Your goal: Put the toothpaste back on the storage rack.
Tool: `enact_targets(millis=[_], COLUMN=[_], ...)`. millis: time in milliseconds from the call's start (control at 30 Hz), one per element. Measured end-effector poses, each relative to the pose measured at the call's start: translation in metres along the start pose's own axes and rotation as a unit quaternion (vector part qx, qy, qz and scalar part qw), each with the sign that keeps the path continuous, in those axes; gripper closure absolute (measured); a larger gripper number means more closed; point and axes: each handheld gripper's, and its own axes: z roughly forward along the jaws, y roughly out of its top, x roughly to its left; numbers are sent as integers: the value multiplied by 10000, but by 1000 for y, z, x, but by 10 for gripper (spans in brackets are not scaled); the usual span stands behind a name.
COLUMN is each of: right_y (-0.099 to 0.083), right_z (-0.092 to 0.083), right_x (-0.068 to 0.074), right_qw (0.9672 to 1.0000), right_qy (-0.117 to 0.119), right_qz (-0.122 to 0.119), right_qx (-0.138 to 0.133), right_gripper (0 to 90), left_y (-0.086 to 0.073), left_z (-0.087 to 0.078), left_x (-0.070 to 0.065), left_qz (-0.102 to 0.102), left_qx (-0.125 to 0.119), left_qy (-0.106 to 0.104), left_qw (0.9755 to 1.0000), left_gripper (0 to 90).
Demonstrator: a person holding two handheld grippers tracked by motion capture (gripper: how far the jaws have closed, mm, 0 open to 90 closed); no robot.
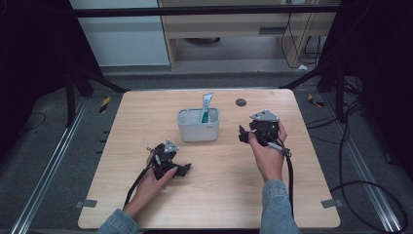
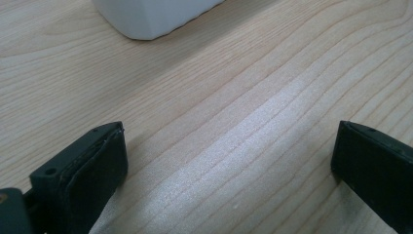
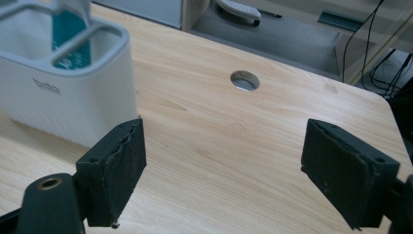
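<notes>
A white compartment holder [image 1: 198, 126] stands at the middle back of the wooden table [image 1: 219, 190], with a teal and white tube [image 1: 206, 109] upright in it. My left gripper [image 1: 183, 169] rests low on the table in front of and left of the holder, pointing right. In the left gripper view my left gripper [image 2: 229, 165] is open over bare wood, with the holder's corner [image 2: 151, 17] ahead. My right gripper [image 1: 242, 134] is held to the right of the holder. Seen in the right gripper view, my right gripper [image 3: 224, 165] stands open and empty, the holder [image 3: 63, 97] and tube [image 3: 70, 34] at upper left.
A round cable hole [image 1: 240, 102] is set into the table behind the right gripper and appears as a hole [image 3: 244, 80] in the right gripper view. Black frame posts and cables flank the table. Cabinets stand beyond the far edge.
</notes>
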Motion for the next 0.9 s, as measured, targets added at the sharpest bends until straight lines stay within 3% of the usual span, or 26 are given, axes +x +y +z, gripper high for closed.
enact_targets(millis=[400, 900], right_y=[-31, -59], right_z=[10, 24], right_x=[-21, -18], right_qw=[9994, 9974], right_qy=[-56, 7], right_qz=[141, 238], right_qx=[321, 676], right_gripper=[169, 136], left_y=[0, 0], left_z=[0, 0], left_x=[0, 0], left_qz=[-12, -6], left_qx=[-2, 0], left_qy=[-6, -4], left_qw=[10000, 10000], left_gripper=[0, 0])
